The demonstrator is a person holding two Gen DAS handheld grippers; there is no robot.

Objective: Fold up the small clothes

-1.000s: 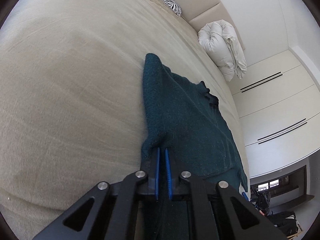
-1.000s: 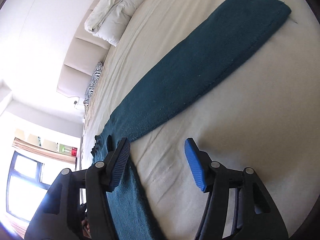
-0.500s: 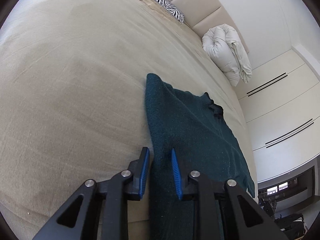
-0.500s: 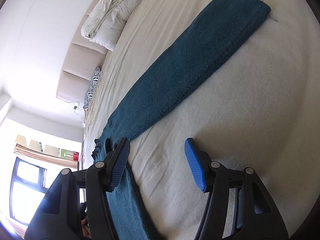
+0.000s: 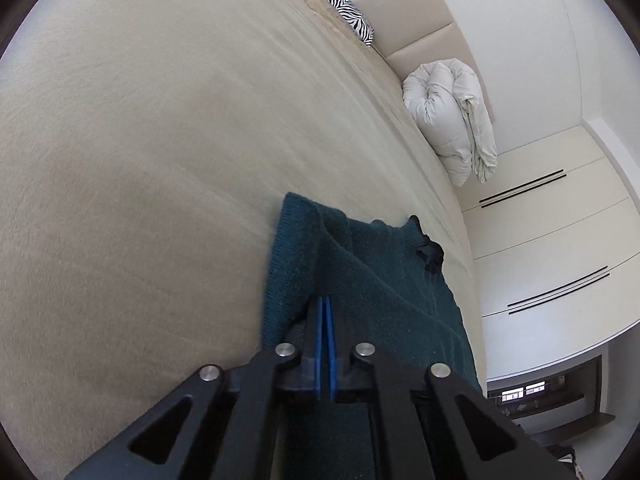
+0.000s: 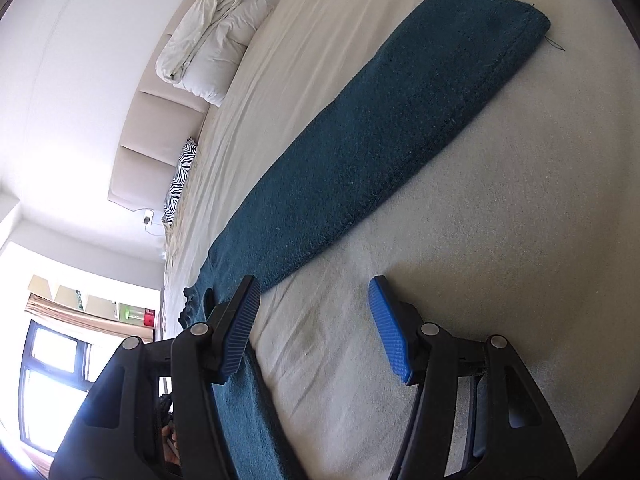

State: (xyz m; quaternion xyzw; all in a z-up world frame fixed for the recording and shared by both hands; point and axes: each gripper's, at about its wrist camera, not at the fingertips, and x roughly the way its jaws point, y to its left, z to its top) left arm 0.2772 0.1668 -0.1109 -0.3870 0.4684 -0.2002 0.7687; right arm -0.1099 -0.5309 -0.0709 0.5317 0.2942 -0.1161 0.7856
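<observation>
A dark teal knitted sweater point(image 5: 380, 280) lies on the beige bed point(image 5: 140, 160). My left gripper point(image 5: 325, 300) is low over its left part, jaws closing until the blue pads meet on a raised ridge of knit that runs up to the tips. In the right wrist view a long folded band of the same sweater point(image 6: 380, 140) stretches diagonally across the sheet point(image 6: 520, 240). My right gripper point(image 6: 312, 284) hangs open just above bare sheet, nothing between its fingers; its left finger point(image 6: 240, 320) is over the sweater's edge.
A rolled white duvet point(image 5: 448, 120) and a zebra-print pillow point(image 5: 344, 4) lie against the padded headboard point(image 5: 420, 20). Cream wardrobe doors point(image 5: 560, 240) stand past the bed's right side. A bright window point(image 6: 52, 380) is beyond the bed in the right wrist view.
My left gripper let go of the sweater, opened, shifted along its left part and shut again on a fold. The right gripper stayed open and nearly still.
</observation>
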